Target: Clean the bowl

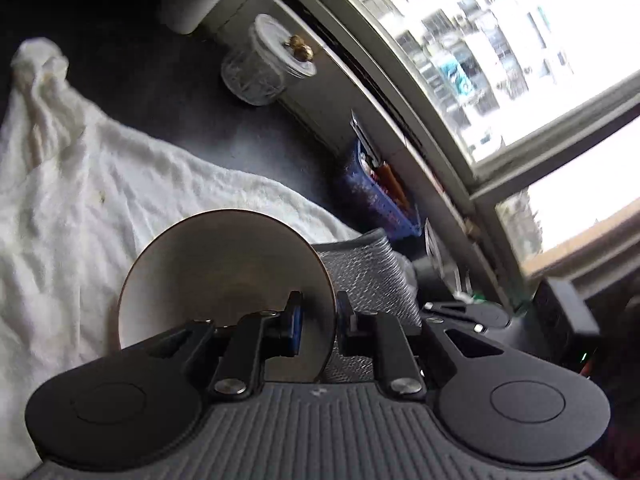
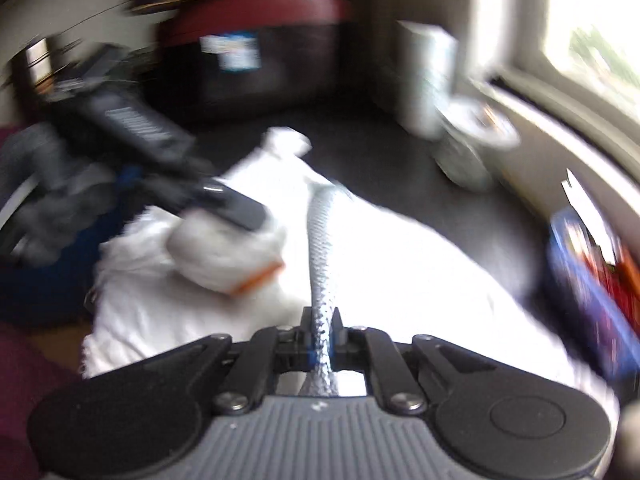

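In the left wrist view, my left gripper (image 1: 318, 316) is shut on the rim of a pale bowl (image 1: 224, 264) with a brown edge. The bowl is tilted up on its side with its inside facing the camera. A grey textured cloth (image 1: 364, 276) hangs right beside the bowl's outer wall. The right wrist view is blurred. There my right gripper (image 2: 321, 328) is shut on that grey cloth (image 2: 320, 240), which is seen edge-on and sticks forward. To its left, the left gripper (image 2: 236, 212) holds the white bowl (image 2: 216, 256) over a white towel (image 2: 400, 272).
The white towel (image 1: 80, 180) covers much of a dark counter (image 1: 160, 92). A lidded glass jar (image 1: 268, 64) and a blue basket (image 1: 376, 192) stand along the window sill (image 1: 400, 120). A dark red appliance (image 2: 248, 48) and a white box (image 2: 424, 76) are at the back.
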Available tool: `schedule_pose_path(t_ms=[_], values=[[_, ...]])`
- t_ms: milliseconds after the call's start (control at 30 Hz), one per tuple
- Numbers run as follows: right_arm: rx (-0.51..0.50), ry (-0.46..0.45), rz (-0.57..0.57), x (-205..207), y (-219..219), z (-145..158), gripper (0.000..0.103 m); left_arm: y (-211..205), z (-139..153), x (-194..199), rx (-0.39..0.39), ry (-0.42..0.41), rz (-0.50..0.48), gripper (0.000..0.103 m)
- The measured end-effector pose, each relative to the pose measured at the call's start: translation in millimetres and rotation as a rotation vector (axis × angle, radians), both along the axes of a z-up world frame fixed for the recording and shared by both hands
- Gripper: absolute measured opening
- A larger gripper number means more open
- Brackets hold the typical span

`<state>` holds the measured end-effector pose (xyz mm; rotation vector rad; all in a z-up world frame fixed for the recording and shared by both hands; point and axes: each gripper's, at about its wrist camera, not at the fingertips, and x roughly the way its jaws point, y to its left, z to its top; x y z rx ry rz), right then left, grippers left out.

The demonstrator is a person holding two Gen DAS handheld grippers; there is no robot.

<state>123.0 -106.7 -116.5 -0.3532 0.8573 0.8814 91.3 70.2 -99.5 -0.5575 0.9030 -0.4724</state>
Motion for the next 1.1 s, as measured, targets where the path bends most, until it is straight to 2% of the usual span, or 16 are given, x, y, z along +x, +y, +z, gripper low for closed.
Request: schedule_pose_path(t_ms=[67, 100, 133, 167, 233, 333, 400, 467, 500, 667, 767, 800, 867, 900, 933, 1100], values=[[-0.06, -0.022, -0.045, -1.1, -3.8, -4.2, 0.032, -19.2, 10.1, -0.9, 0.146, -0.055, -0.081, 0.016], [-0.091, -0.046, -0.072, -2.6, -5.9, -4.1, 0.043, -27.5, 13.0, -2.2, 0.206, -0.081, -0.114, 0.016], [-0.114, -0.074, -0.103, -3.8, -9.4, -2.7, 0.049, -34.9, 14.3, -3.7, 0.259, -0.101, -0.142, 0.016], [-0.125, -0.088, -0.122, -4.7, -13.2, -1.6, 0.049, -49.2, 16.0, -6.4, 0.355, -0.132, -0.188, 0.016], [-0.15, -0.125, -0.153, -7.2, -21.9, 3.4, 0.053, -63.7, 15.5, -10.4, 0.428, -0.148, -0.233, 0.016], [-0.238, -0.219, -0.17, -14.8, -32.8, 10.0, 0.055, -78.4, 17.0, -20.1, 0.467, -0.17, -0.29, 0.019], [-0.267, -0.282, -0.15, -25.8, -42.7, 18.0, 0.056, -83.5, 17.6, -25.4, 0.481, -0.179, -0.304, 0.022], [-0.281, -0.33, -0.106, -40.0, -47.9, 24.7, 0.061, -86.8, 18.7, -30.6, 0.496, -0.188, -0.304, 0.022], [-0.282, -0.345, -0.062, -50.3, -50.9, 26.4, 0.065, -87.3, 20.7, -33.5, 0.502, -0.191, -0.296, 0.022], [-0.363, -0.385, 0.198, -94.1, -39.8, 3.4, 0.065, -86.3, 29.9, -43.2, 0.512, -0.199, -0.27, 0.022], [-0.434, -0.422, 0.281, -103.2, -30.1, -17.4, 0.061, -80.8, 35.4, -49.0, 0.485, -0.188, -0.233, 0.022], [-0.434, -0.427, 0.285, -101.7, -28.6, -20.6, 0.056, -79.0, 37.2, -51.0, 0.476, -0.184, -0.221, 0.022], [-0.424, -0.408, 0.273, -93.7, -26.5, -25.1, 0.04, -75.3, 40.8, -54.9, 0.458, -0.177, -0.197, 0.022], [-0.426, -0.385, 0.257, -87.7, -25.8, -27.3, 0.017, -73.8, 42.1, -56.6, 0.451, -0.174, -0.186, 0.022], [-0.42, -0.36, 0.237, -81.5, -26.3, -27.6, 0.003, -72.6, 42.3, -58.1, 0.454, -0.172, -0.177, 0.022], [-0.172, -0.183, 0.076, -52.1, -45.0, 9.3, 0.002, -57.8, 45.6, -64.9, 0.431, -0.146, -0.084, 0.022]])
